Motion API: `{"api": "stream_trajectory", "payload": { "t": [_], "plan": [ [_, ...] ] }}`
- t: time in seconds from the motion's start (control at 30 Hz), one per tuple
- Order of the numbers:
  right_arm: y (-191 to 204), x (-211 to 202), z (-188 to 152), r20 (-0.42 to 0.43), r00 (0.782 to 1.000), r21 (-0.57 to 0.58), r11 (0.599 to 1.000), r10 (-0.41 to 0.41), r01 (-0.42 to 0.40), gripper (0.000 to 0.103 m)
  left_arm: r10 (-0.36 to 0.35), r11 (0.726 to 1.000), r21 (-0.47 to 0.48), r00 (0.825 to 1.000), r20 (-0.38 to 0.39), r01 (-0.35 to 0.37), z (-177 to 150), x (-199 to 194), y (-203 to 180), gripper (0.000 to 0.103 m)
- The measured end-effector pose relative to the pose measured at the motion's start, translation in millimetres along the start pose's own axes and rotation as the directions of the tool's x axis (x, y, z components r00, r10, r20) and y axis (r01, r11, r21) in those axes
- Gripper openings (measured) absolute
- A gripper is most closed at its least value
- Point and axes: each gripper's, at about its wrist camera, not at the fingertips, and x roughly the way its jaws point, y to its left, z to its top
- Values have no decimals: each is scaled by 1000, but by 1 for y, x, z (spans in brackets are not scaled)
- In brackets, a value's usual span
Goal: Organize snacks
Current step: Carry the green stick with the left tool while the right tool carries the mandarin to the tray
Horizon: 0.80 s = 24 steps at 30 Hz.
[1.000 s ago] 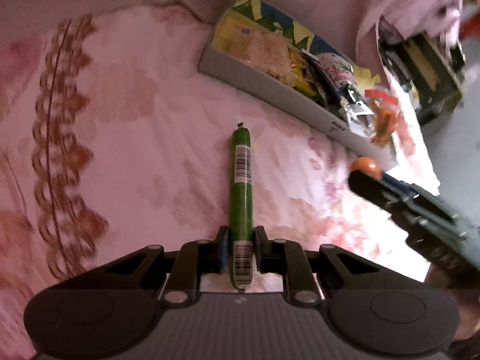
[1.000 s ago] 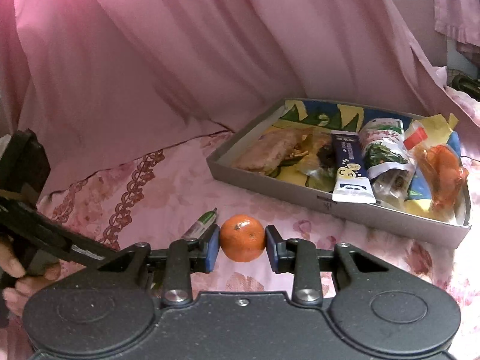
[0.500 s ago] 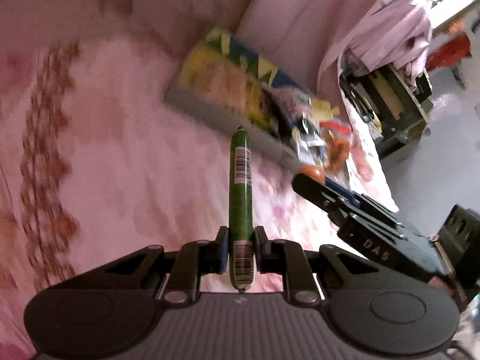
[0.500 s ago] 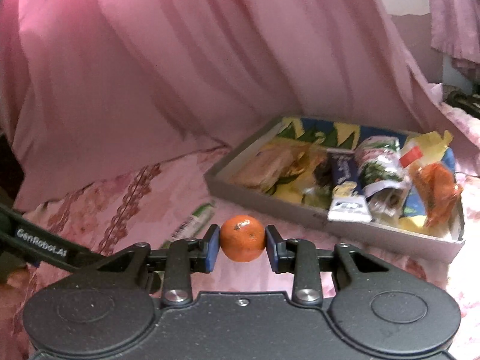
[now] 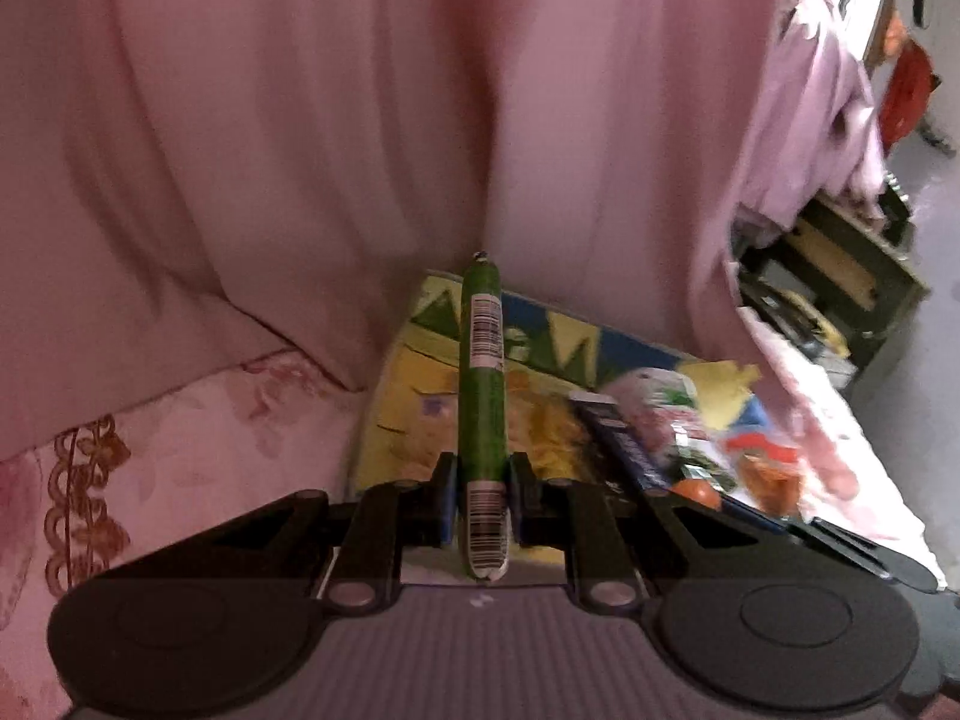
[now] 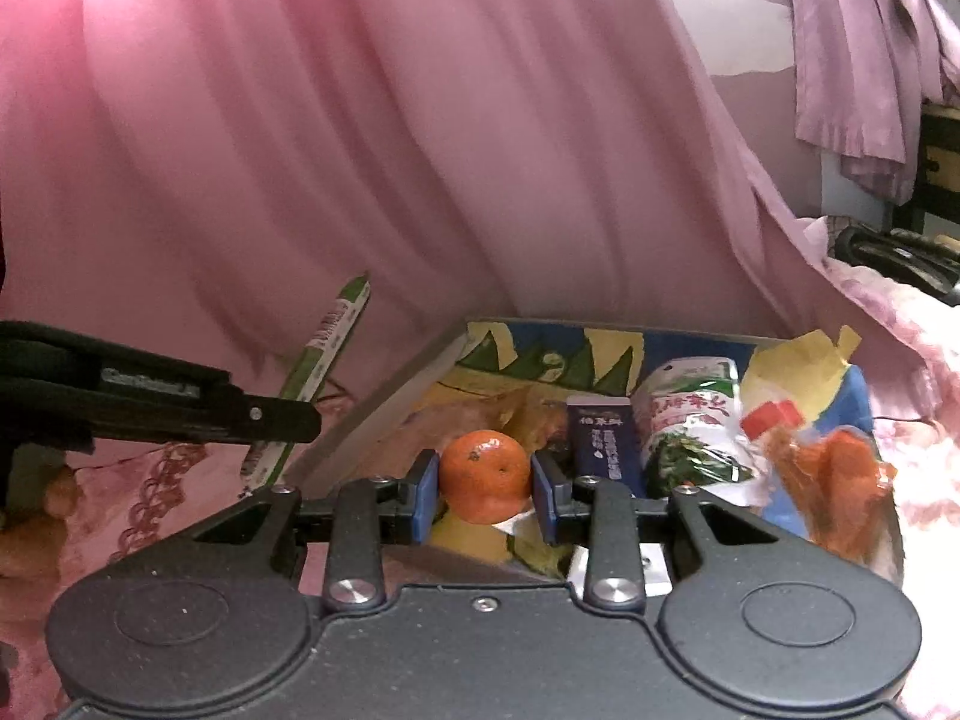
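Observation:
My left gripper (image 5: 480, 495) is shut on a green sausage stick (image 5: 481, 384) and holds it raised over the near left part of the snack tray (image 5: 384, 414). My right gripper (image 6: 485, 489) is shut on a small orange (image 6: 485, 474), held above the tray's (image 6: 384, 408) near edge. The tray holds several packets, among them a dark blue box (image 6: 603, 441) and a green-and-white bag (image 6: 684, 420). The left gripper and sausage also show in the right wrist view (image 6: 327, 354), at left. The orange shows in the left wrist view (image 5: 696, 489).
The tray lies on a pink floral bedspread (image 5: 180, 432) against a pink curtain (image 6: 360, 150). A dark shelf unit (image 5: 840, 282) stands at the far right beyond the bed. An orange-filled packet (image 6: 840, 486) sits at the tray's right end.
Both grippers have moved forward and up toward the tray with their loads. The sausage has lifted off the bedspread and now hangs over the tray. The orange now sits over the tray's front edge.

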Motion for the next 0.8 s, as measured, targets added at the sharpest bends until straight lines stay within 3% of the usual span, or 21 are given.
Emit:
{"api": "stream_trajectory", "payload": {
  "t": [0.33, 0.8],
  "plan": [
    [5, 41, -13, -72, 997, -23, 1000, -15, 13, 35, 83, 993, 83, 997, -4, -82, -7, 33, 6, 18],
    [5, 52, -18, -101, 994, 1, 1000, -28, 29, 35, 100, 991, 89, 994, -33, -96, -4, 39, 10, 19]
  ]
}}
